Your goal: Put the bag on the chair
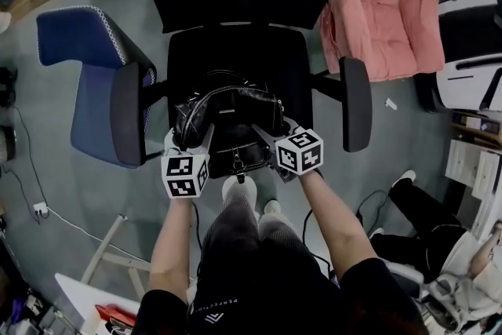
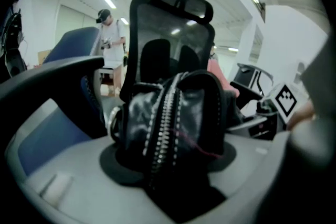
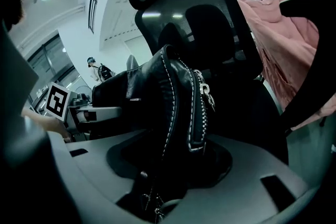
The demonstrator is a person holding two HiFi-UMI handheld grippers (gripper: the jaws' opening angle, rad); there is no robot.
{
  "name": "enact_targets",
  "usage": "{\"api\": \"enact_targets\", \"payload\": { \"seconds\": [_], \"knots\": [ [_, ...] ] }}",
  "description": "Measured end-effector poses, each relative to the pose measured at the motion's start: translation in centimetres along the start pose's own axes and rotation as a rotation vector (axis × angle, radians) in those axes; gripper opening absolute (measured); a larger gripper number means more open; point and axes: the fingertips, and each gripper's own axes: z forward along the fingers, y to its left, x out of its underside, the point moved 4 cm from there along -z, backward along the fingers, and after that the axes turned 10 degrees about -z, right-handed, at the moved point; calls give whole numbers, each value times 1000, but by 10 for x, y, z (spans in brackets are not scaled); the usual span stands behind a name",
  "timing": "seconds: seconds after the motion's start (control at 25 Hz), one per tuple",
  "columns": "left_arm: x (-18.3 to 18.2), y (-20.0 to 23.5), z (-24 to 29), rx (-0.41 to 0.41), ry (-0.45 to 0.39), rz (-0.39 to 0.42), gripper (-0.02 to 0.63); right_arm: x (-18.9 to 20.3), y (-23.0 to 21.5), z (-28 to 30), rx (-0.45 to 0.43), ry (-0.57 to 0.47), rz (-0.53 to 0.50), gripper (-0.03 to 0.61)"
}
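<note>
The bag (image 1: pixel 227 118) is black with a silvery zip (image 2: pixel 163 128), the mesh chair (image 1: pixel 235 51) black, the padded chair (image 1: pixel 86 82) blue.

The person wears a black short-sleeved T-shirt (image 1: pixel 267 290) with small white chest lettering, grey trousers (image 1: pixel 232 225) and white shoes (image 1: pixel 238 188). The pale grey left gripper (image 1: pixel 188 140) and right gripper (image 1: pixel 278 132) each carry a white cube with black square markers.

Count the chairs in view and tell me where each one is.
2. The black office chair stands straight ahead; the blue chair is beside it on the left. The pink garment may hide another.
</note>
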Motion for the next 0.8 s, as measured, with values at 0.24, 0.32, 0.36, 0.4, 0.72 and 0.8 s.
{"api": "enact_targets", "payload": {
  "seconds": [0.24, 0.32, 0.36, 0.4, 0.72, 0.8],
  "knots": [
    [0, 10, 5, -10, 38, -16, 334, 1, -6, 3, 70, 62, 28, 252],
    [-2, 9, 6, -18, 38, -3, 353, 0, -8, 3, 88, 69, 36, 312],
    [-3, 8, 7, -22, 36, 4, 361, -1, -9, 2, 95, 70, 37, 319],
    [-3, 7, 8, -25, 37, 11, 371, -2, -10, 0, 102, 71, 34, 324],
    [5, -1, -4, -22, 79, 45, 456, -18, -12, -25, 114, 34, -6, 340],
    [8, -2, -8, -35, 94, 44, 460, -17, -11, -31, 111, 40, -23, 341]
  ]
}}
